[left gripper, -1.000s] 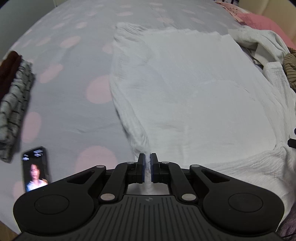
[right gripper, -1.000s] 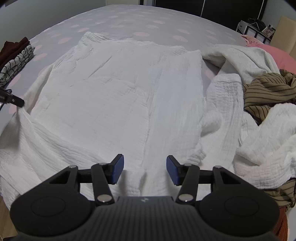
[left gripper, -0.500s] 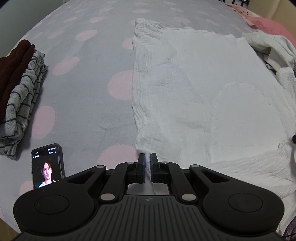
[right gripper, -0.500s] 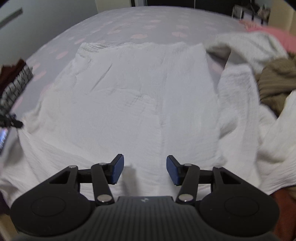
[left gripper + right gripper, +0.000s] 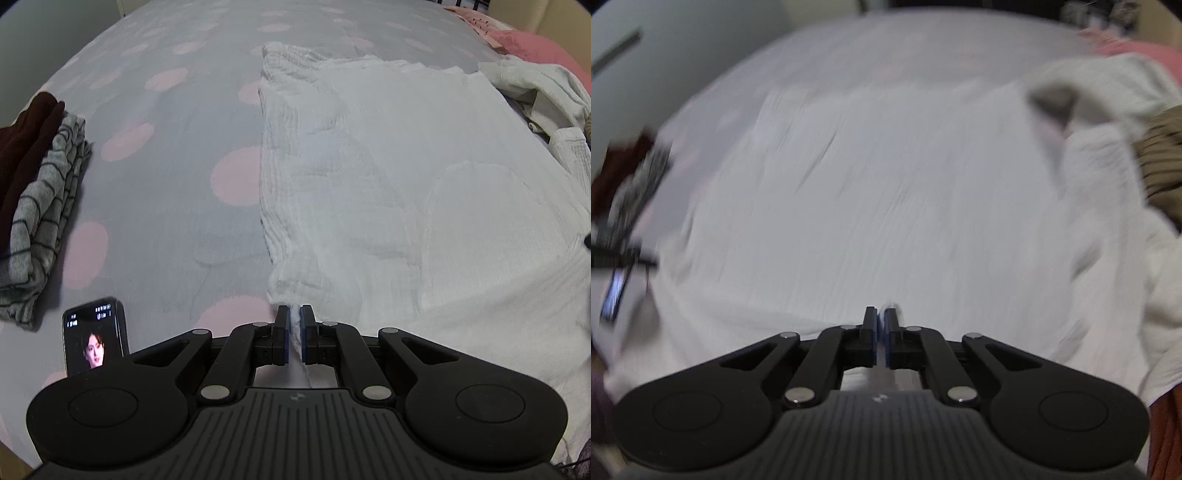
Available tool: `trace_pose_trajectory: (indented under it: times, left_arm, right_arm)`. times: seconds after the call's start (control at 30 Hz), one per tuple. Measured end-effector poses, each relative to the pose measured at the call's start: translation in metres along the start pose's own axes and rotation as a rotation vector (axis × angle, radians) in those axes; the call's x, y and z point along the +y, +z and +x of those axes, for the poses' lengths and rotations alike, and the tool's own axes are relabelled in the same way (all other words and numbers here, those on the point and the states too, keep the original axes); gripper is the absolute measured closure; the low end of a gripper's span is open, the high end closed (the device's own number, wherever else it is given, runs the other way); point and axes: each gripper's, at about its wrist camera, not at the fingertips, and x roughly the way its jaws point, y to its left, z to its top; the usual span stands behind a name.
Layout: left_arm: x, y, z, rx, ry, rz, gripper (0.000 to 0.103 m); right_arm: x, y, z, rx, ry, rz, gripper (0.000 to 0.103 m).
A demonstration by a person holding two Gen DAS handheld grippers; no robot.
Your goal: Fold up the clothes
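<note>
A white crinkled garment (image 5: 388,177) lies spread flat on the bed. My left gripper (image 5: 294,314) is shut on its near left edge, with a strip of white fabric pinched between the blue pads. The right wrist view is motion-blurred, but the same garment (image 5: 886,192) fills its middle. My right gripper (image 5: 881,317) is shut at the near hem, and a bit of white cloth shows between its pads.
The bed has a grey sheet with pink dots (image 5: 166,147). A folded stack of grey checked and dark red clothes (image 5: 33,192) sits at the left, with a lit phone (image 5: 94,336) in front of it. Unfolded white clothes (image 5: 546,88) and a brown striped garment (image 5: 1160,158) are piled at the right.
My right gripper's jaws, open before, have closed on the garment's near hem, and its view has become blurred. The left gripper keeps its grip; its view has shifted slightly, showing more of the folded stack.
</note>
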Motion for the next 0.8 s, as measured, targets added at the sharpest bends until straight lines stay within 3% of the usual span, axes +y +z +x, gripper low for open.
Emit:
trace_pose_trajectory:
  times: [0.1, 0.2, 0.3, 0.33, 0.4, 0.57, 0.8]
  left_arm:
    - [-0.002, 0.002, 0.000, -0.018, 0.004, 0.003, 0.100]
    - [-0.006, 0.002, 0.001, -0.023, 0.014, 0.019, 0.099]
    - [-0.009, 0.000, 0.000, -0.040, 0.008, 0.033, 0.092]
    - [-0.009, -0.002, -0.003, -0.050, 0.007, 0.043, 0.086]
    - [-0.011, -0.006, -0.010, -0.066, 0.009, 0.062, 0.076]
    - [-0.014, -0.023, -0.034, -0.090, -0.029, 0.122, 0.075]
    - [-0.026, -0.063, -0.069, -0.101, -0.102, 0.290, 0.075]
  right_arm:
    - [-0.004, 0.006, 0.000, -0.055, -0.052, 0.027, 0.099]
    - [-0.002, 0.005, 0.014, -0.032, -0.074, 0.019, 0.099]
    - [-0.002, 0.001, 0.023, 0.005, -0.091, -0.001, 0.091]
    - [-0.003, -0.001, 0.020, 0.000, -0.098, -0.002, 0.078]
    - [-0.005, -0.003, 0.016, -0.010, -0.113, -0.005, 0.063]
    - [-0.015, -0.003, -0.005, -0.041, -0.130, 0.017, 0.063]
    - [-0.027, -0.022, -0.026, -0.016, -0.121, 0.053, 0.063]
